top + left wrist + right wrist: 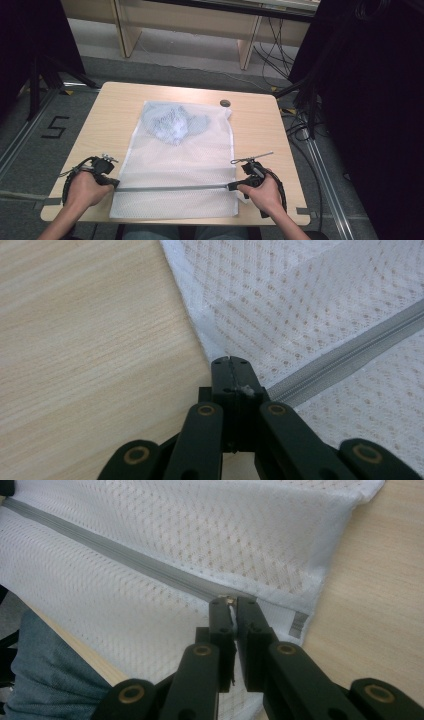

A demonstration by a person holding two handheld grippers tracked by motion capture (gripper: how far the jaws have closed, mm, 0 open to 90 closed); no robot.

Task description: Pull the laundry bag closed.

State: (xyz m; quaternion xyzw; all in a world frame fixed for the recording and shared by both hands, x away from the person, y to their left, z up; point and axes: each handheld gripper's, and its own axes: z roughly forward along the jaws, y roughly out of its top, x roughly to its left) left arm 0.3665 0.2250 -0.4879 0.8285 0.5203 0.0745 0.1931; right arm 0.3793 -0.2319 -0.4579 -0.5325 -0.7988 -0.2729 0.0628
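Your left gripper (231, 362) has its jaws pressed together on the left edge of the white mesh laundry bag (175, 165), right where the grey zipper (172, 188) ends. Your right gripper (232, 601) is nearly closed at the zipper's other end; something small and metallic sits between the tips, probably the slider pull, though it is too small to be sure. The bag lies flat on the wooden table (100, 120), its near edge at the table's front, with a bluish garment (172, 121) bunched inside at the far end. To run the zipper well, keep the left grip firm as an anchor so the tape stays taut, and draw the right gripper straight along the zipper line, low to the table, without lifting the mesh or snagging it.
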